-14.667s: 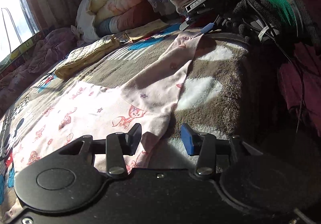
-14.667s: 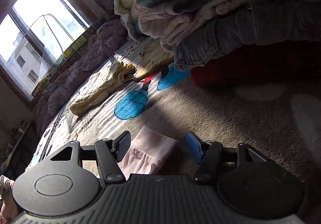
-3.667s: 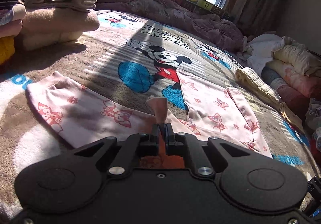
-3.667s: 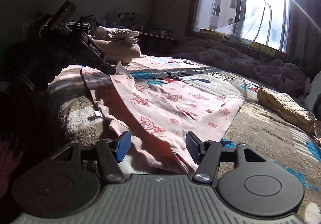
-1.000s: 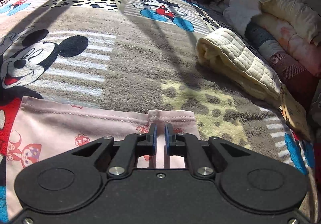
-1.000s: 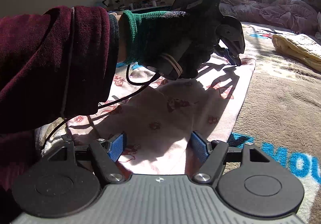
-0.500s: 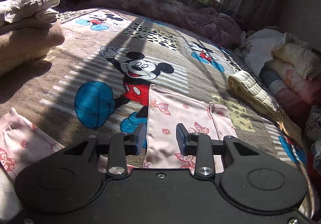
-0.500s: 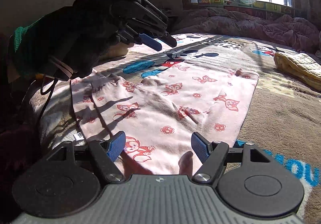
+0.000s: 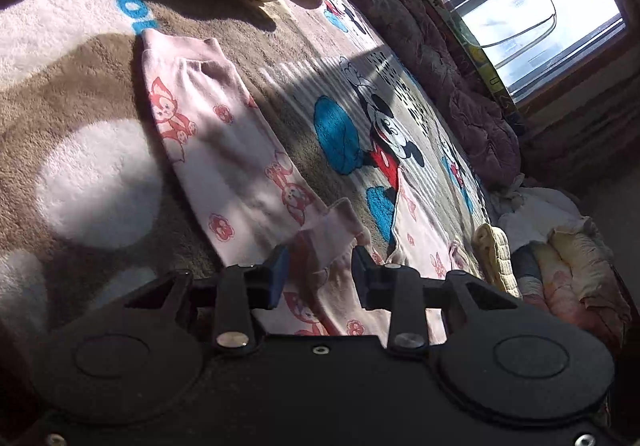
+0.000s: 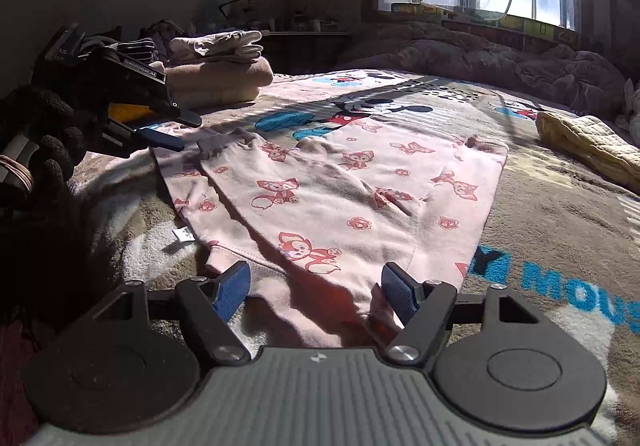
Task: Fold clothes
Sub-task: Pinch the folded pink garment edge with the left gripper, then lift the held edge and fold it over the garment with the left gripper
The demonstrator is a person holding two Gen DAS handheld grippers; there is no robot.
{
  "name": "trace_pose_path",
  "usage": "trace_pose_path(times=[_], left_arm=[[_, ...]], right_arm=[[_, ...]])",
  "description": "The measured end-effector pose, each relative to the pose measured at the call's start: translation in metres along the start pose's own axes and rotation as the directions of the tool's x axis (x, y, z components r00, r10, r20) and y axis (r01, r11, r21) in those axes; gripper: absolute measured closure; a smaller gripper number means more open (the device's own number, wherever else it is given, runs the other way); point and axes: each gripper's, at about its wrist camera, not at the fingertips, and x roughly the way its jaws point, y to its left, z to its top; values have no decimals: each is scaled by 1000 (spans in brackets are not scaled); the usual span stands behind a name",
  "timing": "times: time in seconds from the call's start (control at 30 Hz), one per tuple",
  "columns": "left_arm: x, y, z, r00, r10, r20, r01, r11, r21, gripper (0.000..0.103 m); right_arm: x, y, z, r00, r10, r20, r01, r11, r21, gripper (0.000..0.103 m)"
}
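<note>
A pink garment (image 10: 340, 198) with a red fox print lies spread on the Mickey Mouse blanket (image 10: 560, 230), one side folded over. In the left wrist view a long pink part (image 9: 224, 150) stretches away, and a raised fold of it sits between the jaws of my left gripper (image 9: 318, 270). Those jaws stand apart and the pads do not press on the cloth. The right wrist view shows that left gripper (image 10: 180, 132) at the garment's far left corner, held by a black-gloved hand (image 10: 44, 142). My right gripper (image 10: 316, 286) is wide open over the garment's near edge.
A stack of folded beige clothes (image 10: 216, 78) stands at the back left. A yellow quilted cloth (image 10: 588, 146) lies at the right, a purple quilt (image 10: 520, 66) under the window. More piled clothes (image 9: 568, 266) line the right side. A white tag (image 10: 182, 235) sticks out.
My left gripper let go of the garment's folded edge, opened, rolled and swung back to the garment's left side. The right gripper shifted only slightly and stayed open.
</note>
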Motion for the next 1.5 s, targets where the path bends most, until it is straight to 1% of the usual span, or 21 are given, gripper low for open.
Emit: trace_pose_path(times=[0.07, 0.17, 0.27, 0.33, 0.43, 0.53, 0.57, 0.6, 0.77, 0.93, 1.03, 1.13, 1.2, 1.33, 1.5], left_arm=[[3, 5, -3, 1000, -6, 5, 6, 1000, -16, 70], [7, 10, -5, 999, -29, 18, 29, 999, -26, 61], [10, 11, -5, 998, -56, 22, 56, 998, -38, 58], [13, 7, -4, 998, -53, 26, 53, 998, -18, 58], [20, -3, -3, 1000, -21, 22, 20, 999, 45, 62], [25, -12, -1, 1000, 8, 14, -9, 995, 98, 85], [23, -19, -2, 1000, 3, 20, -5, 992, 125, 98], [20, -26, -3, 1000, -3, 27, -1, 988, 152, 100], [10, -68, -4, 997, -42, 59, 24, 960, 280, 102], [14, -118, -1, 992, -117, 47, 97, 946, 311, 102], [26, -152, 1, 986, -163, 23, 146, 934, 325, 102], [42, -181, -2, 985, -172, 7, 158, 920, 359, 102], [53, -194, -5, 985, -171, -7, 161, 916, 367, 102], [84, -217, -12, 987, -158, -29, 158, 917, 366, 102], [123, -239, -22, 991, -127, -37, 132, 922, 364, 102]], right_arm=[[1, 0, -3, 1000, -12, -1, 12, 1000, 19, 30], [-1, 2, -5, 999, -31, 10, 31, 999, 19, 30], [-4, 1, -7, 999, -37, 15, 37, 999, 26, 30], [-5, 0, -9, 999, -38, 15, 38, 999, 31, 30], [-7, -1, -11, 999, -36, 28, 35, 999, 33, 30], [-8, -2, -13, 999, -29, 36, 28, 999, 34, 30], [-8, -3, -14, 999, -27, 39, 26, 999, 34, 30], [-9, -3, -15, 999, -26, 43, 25, 999, 33, 30], [-12, -5, -17, 998, -25, 64, 23, 999, 30, 30], [-17, -14, -21, 996, -14, 88, 10, 999, 44, 30], [-22, -17, -22, 994, 2, 107, -7, 999, 48, 30], [-23, -18, -23, 994, 23, 107, -29, 998, 51, 31], [-23, -19, -24, 994, 29, 101, -34, 998, 52, 31], [-27, -20, -26, 994, 44, 103, -50, 997, 53, 31], [-31, -24, -27, 993, 58, 104, -64, 996, 57, 32]])
